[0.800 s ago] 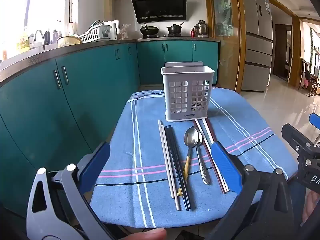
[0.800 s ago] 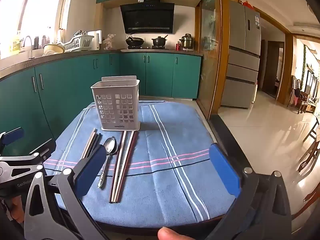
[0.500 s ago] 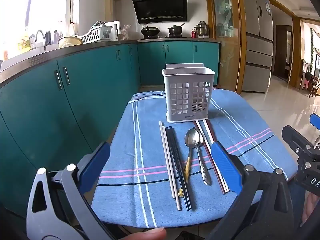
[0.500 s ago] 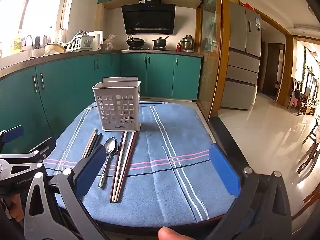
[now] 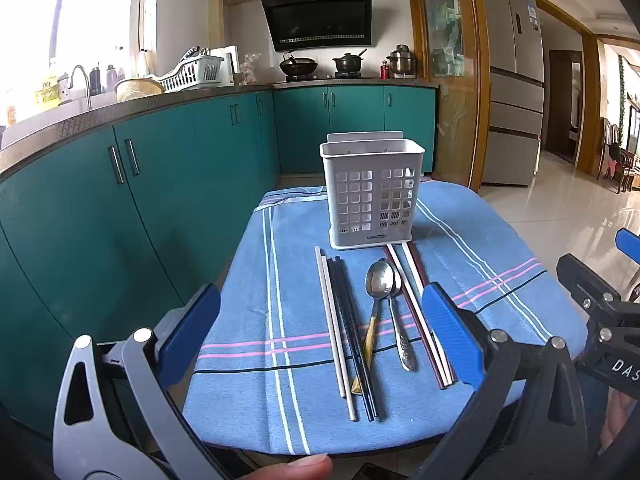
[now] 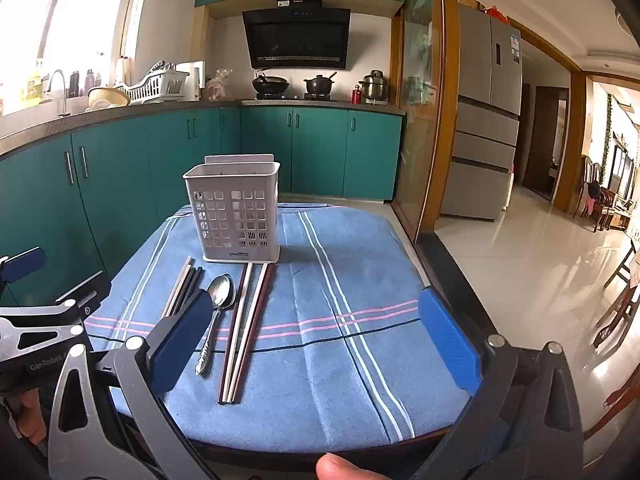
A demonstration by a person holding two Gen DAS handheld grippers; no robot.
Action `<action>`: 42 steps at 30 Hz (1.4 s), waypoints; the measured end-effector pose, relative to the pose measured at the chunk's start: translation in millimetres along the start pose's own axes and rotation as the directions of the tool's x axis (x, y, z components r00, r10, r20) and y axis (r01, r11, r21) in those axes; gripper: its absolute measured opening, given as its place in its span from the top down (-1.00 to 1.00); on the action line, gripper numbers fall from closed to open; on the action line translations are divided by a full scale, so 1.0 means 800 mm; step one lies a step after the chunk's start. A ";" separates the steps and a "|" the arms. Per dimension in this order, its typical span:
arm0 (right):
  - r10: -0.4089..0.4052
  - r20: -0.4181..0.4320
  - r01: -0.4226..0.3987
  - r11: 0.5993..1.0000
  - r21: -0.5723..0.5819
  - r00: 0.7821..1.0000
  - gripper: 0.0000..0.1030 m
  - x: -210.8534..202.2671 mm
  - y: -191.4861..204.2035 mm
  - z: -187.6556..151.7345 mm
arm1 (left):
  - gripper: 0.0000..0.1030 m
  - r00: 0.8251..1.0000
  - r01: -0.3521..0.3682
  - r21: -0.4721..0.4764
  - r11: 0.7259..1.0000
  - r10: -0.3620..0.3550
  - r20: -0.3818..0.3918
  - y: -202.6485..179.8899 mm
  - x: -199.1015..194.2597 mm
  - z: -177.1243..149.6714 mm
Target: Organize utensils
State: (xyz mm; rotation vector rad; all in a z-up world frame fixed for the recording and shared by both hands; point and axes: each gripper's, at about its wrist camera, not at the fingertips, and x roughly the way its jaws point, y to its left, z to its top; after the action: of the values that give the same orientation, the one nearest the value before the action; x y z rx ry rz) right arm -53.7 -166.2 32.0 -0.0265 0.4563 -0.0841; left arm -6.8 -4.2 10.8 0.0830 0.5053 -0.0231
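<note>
While both the left gripper (image 5: 320,340) and right gripper (image 6: 316,340) hang spread and empty, every chopstick (image 5: 334,320) and spoon (image 5: 378,284) lies on the cloth (image 6: 340,360) before the unfilled holder (image 5: 372,192).

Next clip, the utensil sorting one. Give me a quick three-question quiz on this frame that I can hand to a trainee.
1. True or false: the white caddy already holds a spoon.
2. Which lies farthest left in the left wrist view: (a) the white chopsticks, (b) the black chopsticks, (c) the dark red chopsticks?
3. How many spoons lie on the blue cloth, and what state are the left gripper and right gripper in?

Key
1. False; nothing shows above its rim.
2. (a).
3. Two: a gold-handled spoon overlapping a silver spoon. Both grippers are open and empty, short of the utensils.
</note>
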 end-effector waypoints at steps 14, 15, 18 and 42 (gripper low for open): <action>-0.004 -0.001 0.004 1.000 0.002 1.000 -0.95 -0.001 -0.004 -0.001 | -0.94 1.000 0.003 -0.001 1.000 -0.003 0.005 -0.006 -0.006 0.003; -0.004 -0.002 0.004 1.000 0.001 1.000 -0.95 0.000 -0.004 -0.002 | -0.94 1.000 0.003 0.000 1.000 -0.003 0.005 -0.006 -0.006 0.002; -0.002 -0.003 0.002 1.000 0.001 1.000 -0.95 0.000 -0.004 -0.002 | -0.94 1.000 0.003 -0.001 1.000 -0.003 0.006 -0.005 -0.006 0.001; -0.002 -0.004 0.002 1.000 0.000 1.000 -0.95 0.000 -0.005 -0.006 | -0.94 1.000 0.002 -0.002 1.000 -0.002 0.008 -0.005 -0.008 0.002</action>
State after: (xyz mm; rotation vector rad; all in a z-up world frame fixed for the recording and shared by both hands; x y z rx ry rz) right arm -55.8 -170.3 27.8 -0.0264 0.4599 -0.0859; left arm -12.1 -8.2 14.8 0.0799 0.4970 -0.0250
